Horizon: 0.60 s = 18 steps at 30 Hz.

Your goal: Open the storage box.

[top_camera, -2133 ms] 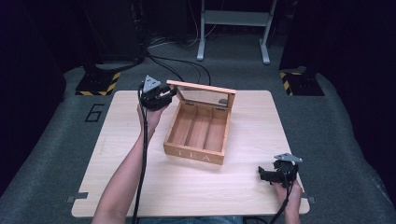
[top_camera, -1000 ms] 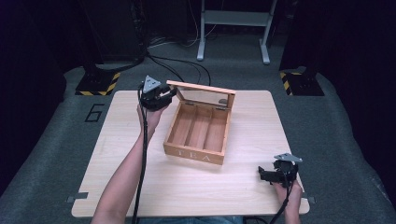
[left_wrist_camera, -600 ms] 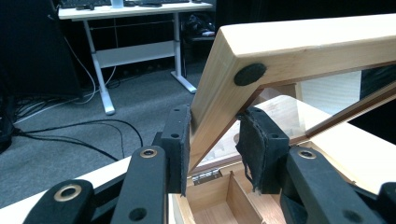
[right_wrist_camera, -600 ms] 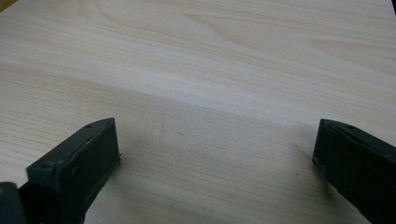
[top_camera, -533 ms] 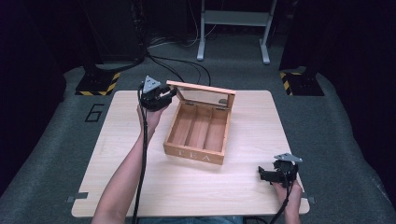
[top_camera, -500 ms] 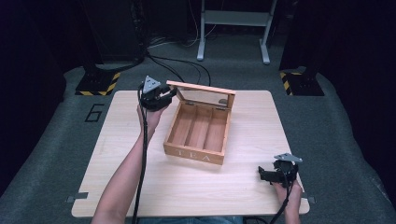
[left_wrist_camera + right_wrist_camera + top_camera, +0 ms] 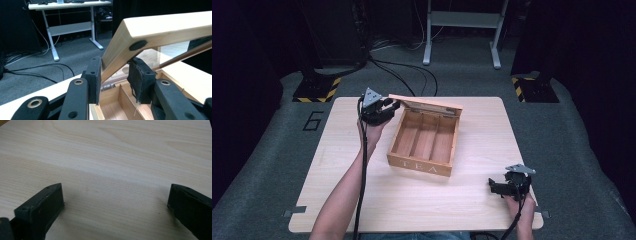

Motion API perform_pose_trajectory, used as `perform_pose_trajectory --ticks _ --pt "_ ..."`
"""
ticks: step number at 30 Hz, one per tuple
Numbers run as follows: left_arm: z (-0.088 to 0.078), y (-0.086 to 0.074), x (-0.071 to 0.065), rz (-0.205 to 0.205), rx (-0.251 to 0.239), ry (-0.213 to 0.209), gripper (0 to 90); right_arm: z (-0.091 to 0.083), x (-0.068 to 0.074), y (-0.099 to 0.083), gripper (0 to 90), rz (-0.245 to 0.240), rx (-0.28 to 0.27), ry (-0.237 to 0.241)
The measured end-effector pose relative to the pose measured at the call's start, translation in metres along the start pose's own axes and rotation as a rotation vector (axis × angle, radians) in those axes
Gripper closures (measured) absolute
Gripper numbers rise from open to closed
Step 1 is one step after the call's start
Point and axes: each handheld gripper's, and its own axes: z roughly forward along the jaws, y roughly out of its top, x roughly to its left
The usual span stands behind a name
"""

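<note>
A wooden tea box [image 7: 424, 145] with three compartments stands on the light wood table [image 7: 492, 130], marked TEA on its near side. Its glass-paned lid [image 7: 427, 104] is raised at the far side. My left gripper [image 7: 393, 106] is at the lid's left corner. In the left gripper view the lid's wooden frame [image 7: 162, 30] sits between the jaws of the left gripper [image 7: 113, 75], with both pads against it; the jaws have just been opening a little. My right gripper [image 7: 493, 187] rests open near the table's front right corner, above bare tabletop [image 7: 112, 150], with nothing in the right gripper [image 7: 115, 197].
Grey carpet surrounds the table. A white desk frame [image 7: 462, 30] and cables [image 7: 407, 70] lie beyond the far edge. Yellow-black striped bases [image 7: 317, 90] stand at the far left and right. Bare tabletop runs left and right of the box.
</note>
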Motion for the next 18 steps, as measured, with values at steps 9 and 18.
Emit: perform_pose_trajectory --ticks 9,18 --pt "-0.012 -0.024 -0.006 0.009 0.013 -0.005 55.6 0.0 0.001 0.0 0.0 0.005 -0.001 -0.003" --pt "-0.019 -0.05 -0.016 0.029 0.07 -0.029 51.2 0.0 0.0 0.0 0.0 -0.002 0.0 -0.001"
